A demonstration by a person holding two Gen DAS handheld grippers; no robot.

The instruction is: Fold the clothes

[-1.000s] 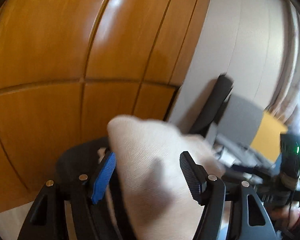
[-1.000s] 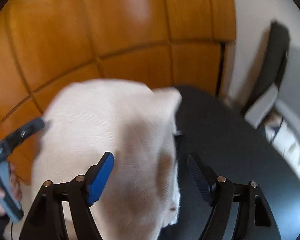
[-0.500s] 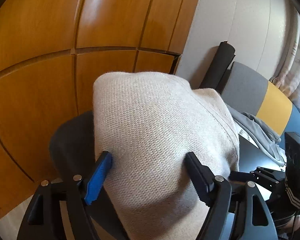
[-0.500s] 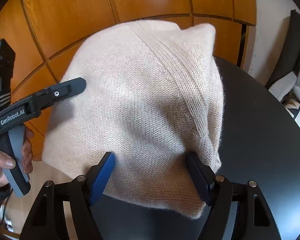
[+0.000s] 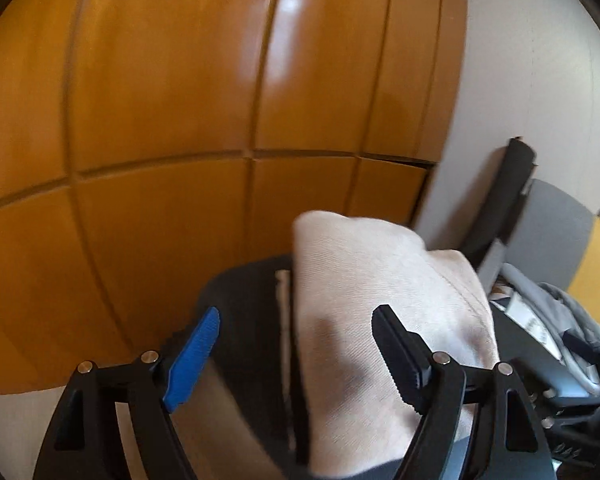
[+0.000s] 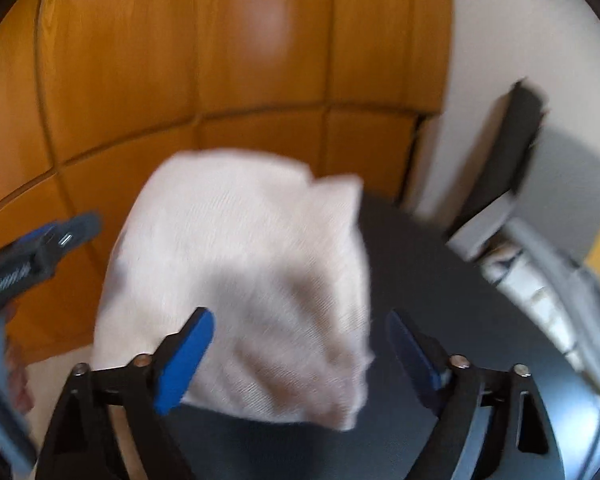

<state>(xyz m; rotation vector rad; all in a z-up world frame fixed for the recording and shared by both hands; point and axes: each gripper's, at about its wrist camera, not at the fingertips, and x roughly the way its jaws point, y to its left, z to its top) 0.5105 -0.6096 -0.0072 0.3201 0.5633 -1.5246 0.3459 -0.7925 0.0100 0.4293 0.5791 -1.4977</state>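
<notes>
Sweater [image 6: 252,280] lies folded; right claw [image 6: 300,344] opening, left claw [image 5: 296,340] released; right view alone shows a hand [image 6: 18,376].

1. The left gripper [image 5: 296,344] reaches forward, its blue and black fingers spread wide with nothing pinched between them.
2. A folded cream knit [image 5: 384,320] lies on a dark table [image 5: 244,300], partly behind the black finger.
3. Wooden panels [image 5: 220,100] fill the background.
4. Grey clothes [image 5: 556,320] lie at right, blurred.
</notes>
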